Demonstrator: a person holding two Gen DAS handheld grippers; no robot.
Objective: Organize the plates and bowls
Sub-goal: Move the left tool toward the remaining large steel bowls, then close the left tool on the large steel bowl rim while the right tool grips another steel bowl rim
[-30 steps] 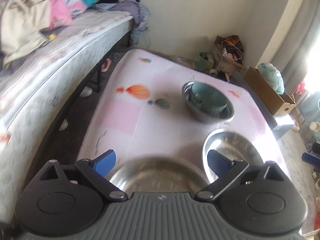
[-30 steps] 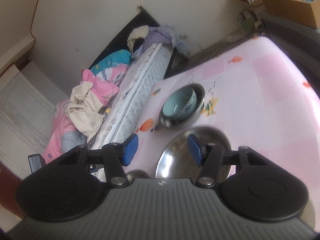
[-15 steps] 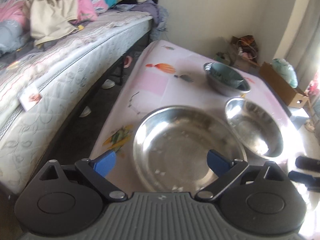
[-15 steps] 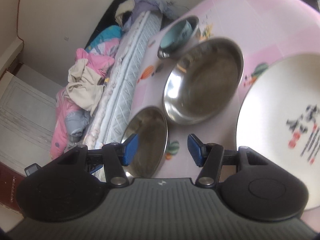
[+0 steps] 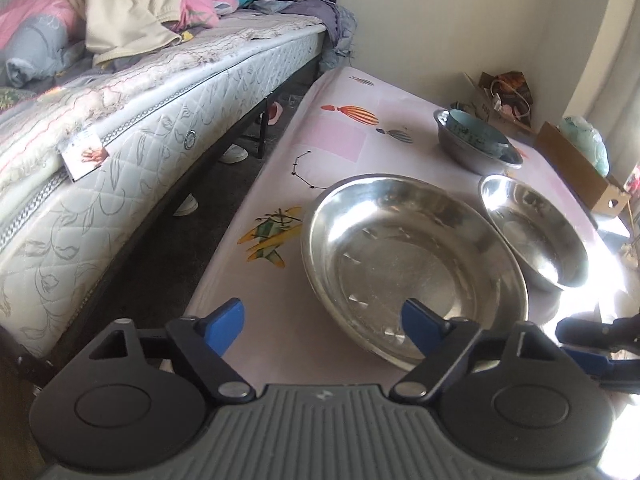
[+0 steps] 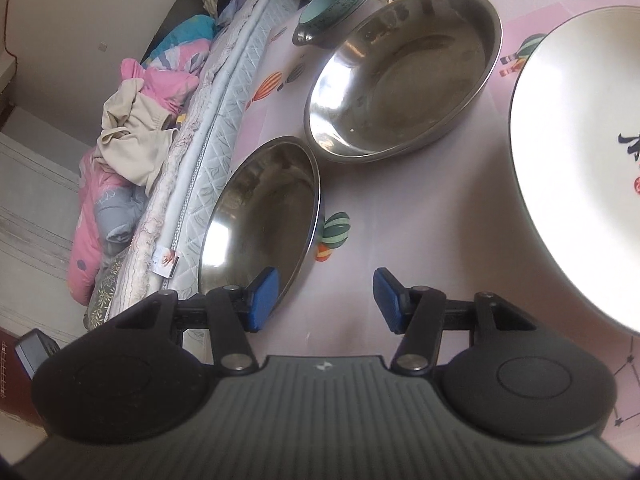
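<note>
A wide shallow steel plate lies on the pink tablecloth near the front; it shows in the right wrist view too. A deeper steel bowl sits to its right, also in the right wrist view. A small steel bowl farther back holds a teal ceramic bowl. A large white plate with dark writing lies at the right. My left gripper is open and empty at the steel plate's near rim. My right gripper is open and empty above the cloth between the steel plate and the white plate.
A bed piled with clothes runs along the table's left side, with a dark gap and shoes between. Cardboard boxes and clutter stand on the floor beyond the table's far right. The right gripper's fingers show at the left view's right edge.
Both grippers have pulled back toward the near edge of the table, bringing the steel plate, the deeper bowl and the white plate into view. Both stay open and empty.
</note>
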